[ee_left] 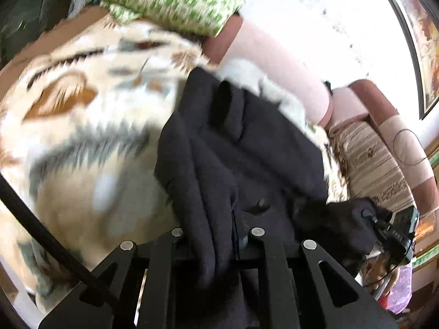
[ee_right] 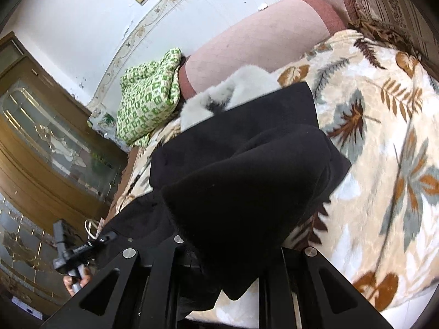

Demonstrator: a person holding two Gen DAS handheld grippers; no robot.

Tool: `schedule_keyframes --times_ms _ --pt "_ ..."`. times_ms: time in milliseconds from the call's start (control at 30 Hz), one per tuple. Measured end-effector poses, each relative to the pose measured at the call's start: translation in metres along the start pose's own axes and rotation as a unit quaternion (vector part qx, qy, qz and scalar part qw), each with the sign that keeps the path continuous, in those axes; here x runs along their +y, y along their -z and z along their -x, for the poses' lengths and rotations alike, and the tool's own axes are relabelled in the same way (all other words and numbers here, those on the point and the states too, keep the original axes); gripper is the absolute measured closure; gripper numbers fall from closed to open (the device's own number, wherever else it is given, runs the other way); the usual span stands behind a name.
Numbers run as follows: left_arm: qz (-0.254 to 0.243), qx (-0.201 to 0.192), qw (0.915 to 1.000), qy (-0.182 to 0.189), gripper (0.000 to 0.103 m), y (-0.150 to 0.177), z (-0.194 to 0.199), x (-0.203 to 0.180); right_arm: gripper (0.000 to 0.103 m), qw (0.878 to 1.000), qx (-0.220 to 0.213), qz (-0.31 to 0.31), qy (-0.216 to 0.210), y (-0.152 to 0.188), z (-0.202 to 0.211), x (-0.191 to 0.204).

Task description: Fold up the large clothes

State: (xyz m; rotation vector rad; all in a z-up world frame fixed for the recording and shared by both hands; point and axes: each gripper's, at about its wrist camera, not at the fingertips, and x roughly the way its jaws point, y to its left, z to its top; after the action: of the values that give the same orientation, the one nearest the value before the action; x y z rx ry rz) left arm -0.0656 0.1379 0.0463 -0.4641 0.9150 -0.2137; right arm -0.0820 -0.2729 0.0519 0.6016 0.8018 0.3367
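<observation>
While I held both tools over the sofa, the leaf-patterned blanket filled the left of my left wrist view, with a green-checked cloth at its far edge. To the right of that, the dark garment lay bunched on the blanket, and a thick fold of it ran back between the arms of my left gripper, which was clamped on the cloth. Farther right, my right gripper sat at the garment's near right corner. In the right wrist view the garment draped over my right gripper; its fingers were buried, so I could not tell their state. A white furry piece lay just beyond.
</observation>
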Motion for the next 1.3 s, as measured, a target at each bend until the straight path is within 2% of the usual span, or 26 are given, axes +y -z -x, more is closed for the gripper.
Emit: schedule_keyframes --times_ms 167,367,467,633,833,967,1067,1167,1233,1267,1300 --pt "-0.012 -0.018 0.9995 -0.025 0.089 -0.039 -0.021 -0.030 0.087 1.000 -0.014 -0.011 0.001 -0.031 -0.008 0.007" --pt "0.024 -0.023 0.9983 -0.049 0.089 -0.095 -0.054 -0.036 0.087 0.999 -0.023 -0.019 0.022 -0.081 -0.022 0.010" --pt "0.032 -0.026 0.9964 -0.073 0.089 -0.126 -0.078 -0.039 0.087 0.999 -0.025 -0.036 0.033 -0.108 -0.036 0.004" --pt "0.062 -0.004 0.9900 -0.127 0.088 -0.176 -0.141 -0.041 0.087 0.996 -0.027 -0.064 0.054 -0.144 -0.066 -0.015" --pt "0.078 0.021 0.9823 -0.169 0.087 -0.217 -0.226 -0.036 0.085 0.989 0.011 -0.116 0.092 -0.185 -0.136 -0.058" --pt "0.117 0.018 0.9790 -0.166 0.081 -0.218 -0.261 -0.011 0.083 0.985 0.047 -0.144 0.082 -0.194 -0.195 -0.096" --pt "0.141 0.016 0.9807 -0.135 0.078 -0.215 -0.269 0.004 0.083 0.986 0.031 -0.160 0.042 -0.189 -0.214 -0.117" --pt "0.141 0.027 0.9844 -0.102 0.063 -0.217 -0.261 0.002 0.083 0.986 0.018 -0.164 0.026 -0.179 -0.214 -0.125" --pt "0.133 0.030 0.9865 -0.091 0.051 -0.218 -0.243 -0.002 0.082 0.989 0.021 -0.144 0.034 -0.180 -0.210 -0.118" --pt "0.132 0.022 0.9867 -0.093 0.045 -0.217 -0.231 -0.004 0.080 0.991 0.027 -0.127 0.046 -0.183 -0.204 -0.111" --pt "0.129 0.002 0.9864 -0.102 0.033 -0.214 -0.212 -0.006 0.075 0.991 0.029 -0.117 0.052 -0.185 -0.201 -0.105"
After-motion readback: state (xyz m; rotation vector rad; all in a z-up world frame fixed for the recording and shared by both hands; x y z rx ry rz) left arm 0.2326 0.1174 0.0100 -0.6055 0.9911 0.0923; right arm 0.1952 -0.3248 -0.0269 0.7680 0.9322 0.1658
